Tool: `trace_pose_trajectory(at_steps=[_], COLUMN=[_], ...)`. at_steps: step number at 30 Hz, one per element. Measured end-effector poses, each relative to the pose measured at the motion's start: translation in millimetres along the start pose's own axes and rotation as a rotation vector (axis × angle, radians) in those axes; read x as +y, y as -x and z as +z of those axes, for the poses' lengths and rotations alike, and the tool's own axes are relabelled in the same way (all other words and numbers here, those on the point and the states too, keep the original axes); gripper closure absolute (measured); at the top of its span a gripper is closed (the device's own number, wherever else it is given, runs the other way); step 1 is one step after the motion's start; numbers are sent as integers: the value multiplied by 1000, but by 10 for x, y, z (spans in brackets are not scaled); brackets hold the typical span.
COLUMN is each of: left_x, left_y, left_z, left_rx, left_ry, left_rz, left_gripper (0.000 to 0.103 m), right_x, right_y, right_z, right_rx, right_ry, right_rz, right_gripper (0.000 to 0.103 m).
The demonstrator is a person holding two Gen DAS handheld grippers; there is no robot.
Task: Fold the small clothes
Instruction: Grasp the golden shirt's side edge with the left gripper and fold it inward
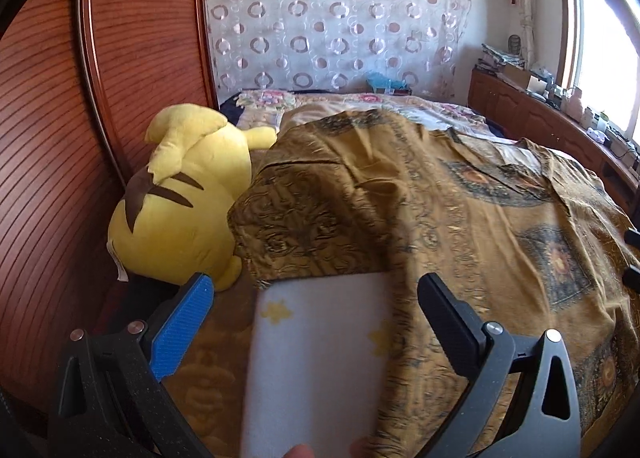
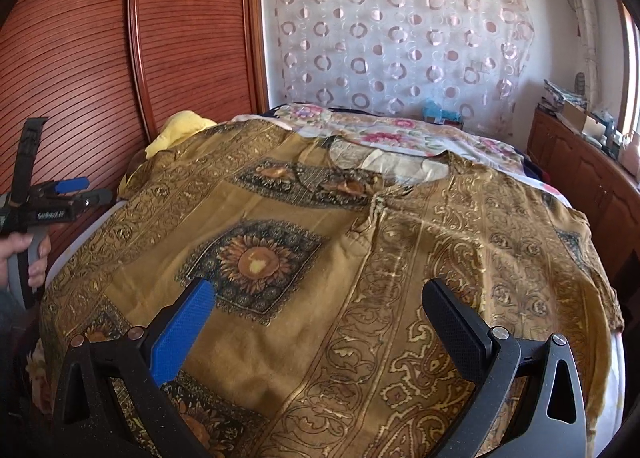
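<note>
Both tools, left (image 1: 316, 302) and right (image 2: 318, 308), hover wide apart over a mustard-gold patterned cotton shirt (image 2: 360, 242) on the bed, whose loose cloth could bunch if pinched unevenly.

Each handheld black plastic two-finger gripper, the left gripper (image 1: 316, 294) and the right gripper (image 2: 318, 300), has one finger faced with a ribbed blue pad (image 2: 182, 332) and one with a textured black pad (image 2: 450, 322), on triangular cut-out arms with round silver screws (image 2: 558, 339). The bare-skinned left hand (image 2: 18, 258) grips a grey handle; white lettering marks that gripper's side.
</note>
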State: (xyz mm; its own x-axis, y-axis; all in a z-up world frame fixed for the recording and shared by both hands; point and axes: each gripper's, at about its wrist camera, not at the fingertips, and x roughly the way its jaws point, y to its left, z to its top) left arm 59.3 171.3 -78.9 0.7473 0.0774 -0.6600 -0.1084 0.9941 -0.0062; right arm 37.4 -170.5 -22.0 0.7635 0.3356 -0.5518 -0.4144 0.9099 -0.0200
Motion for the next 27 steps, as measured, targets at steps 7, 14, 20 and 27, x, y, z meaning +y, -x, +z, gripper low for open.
trace_pose_trajectory(at_steps=[7,14,20,27], left_x=[265,492,627,563], left_y=[-300,-670,-813,-762], left_z=[130,197,189,220], left_rx=[80,174,212,203], left_ry=[54,147,214,174], left_rz=[-55,-127,-191,-226], left_gripper=[15,29,37,72], right_x=[4,53,68,61], right_y=[50,41,-28,-55], right_z=[8,-33,-18,0], right_rx=[15,10,6,6], right_ry=[30,34,28,28], right_rz=[0,4,8,9], right_gripper=[0,0,0,0])
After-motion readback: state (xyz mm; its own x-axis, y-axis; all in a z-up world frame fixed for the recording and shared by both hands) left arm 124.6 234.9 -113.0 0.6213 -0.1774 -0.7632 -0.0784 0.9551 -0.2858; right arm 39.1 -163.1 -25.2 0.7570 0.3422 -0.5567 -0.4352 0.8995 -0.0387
